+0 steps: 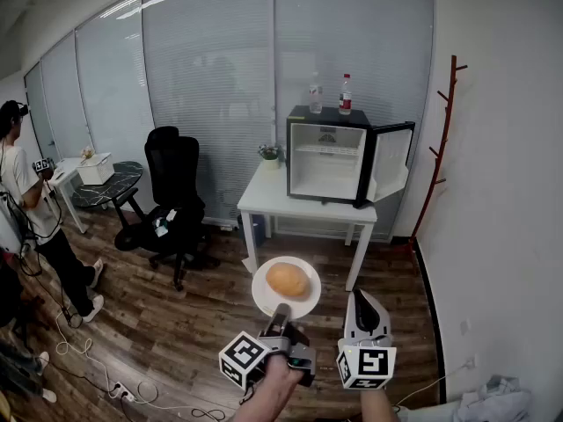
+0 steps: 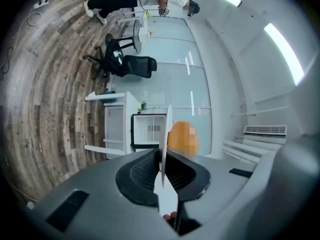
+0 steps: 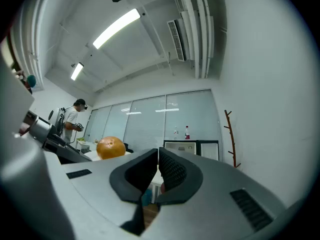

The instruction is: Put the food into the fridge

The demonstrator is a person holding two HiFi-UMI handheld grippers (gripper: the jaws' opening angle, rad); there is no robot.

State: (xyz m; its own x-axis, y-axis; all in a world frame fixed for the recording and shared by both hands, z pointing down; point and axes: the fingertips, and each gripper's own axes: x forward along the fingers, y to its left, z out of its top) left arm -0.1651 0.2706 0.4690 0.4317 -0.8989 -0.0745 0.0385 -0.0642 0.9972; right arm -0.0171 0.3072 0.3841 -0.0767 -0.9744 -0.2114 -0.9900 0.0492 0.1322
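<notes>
Orange-brown and round, the food (image 1: 288,280) sits in the middle of a white plate (image 1: 264,303) carried in mid-air above a dark wood floor (image 1: 176,323), in front of a white table (image 1: 273,202). The left gripper (image 1: 281,311) has the plate by its near rim. In the left gripper view the plate stands edge-on between the two black pads, which are drawn nearly together and press on it from both sides. The right gripper (image 1: 362,299) hangs just beside it, apart from the plate. Its jaws are closed against each other with nothing between them, as the right gripper view shows.

Ahead on the table stands a small black fridge (image 1: 327,161), its door (image 1: 393,159) swung wide to the right and its white inside in plain sight. Two bottles (image 1: 316,93) stand on its top, and a small potted plant (image 1: 269,155) sits at its left. A black office chair (image 1: 174,192) stands farther left by the frosted glass wall, a person (image 1: 26,200) in a white shirt stands near the left edge, and a red-brown coat rack (image 1: 442,139) leans at the right wall.
</notes>
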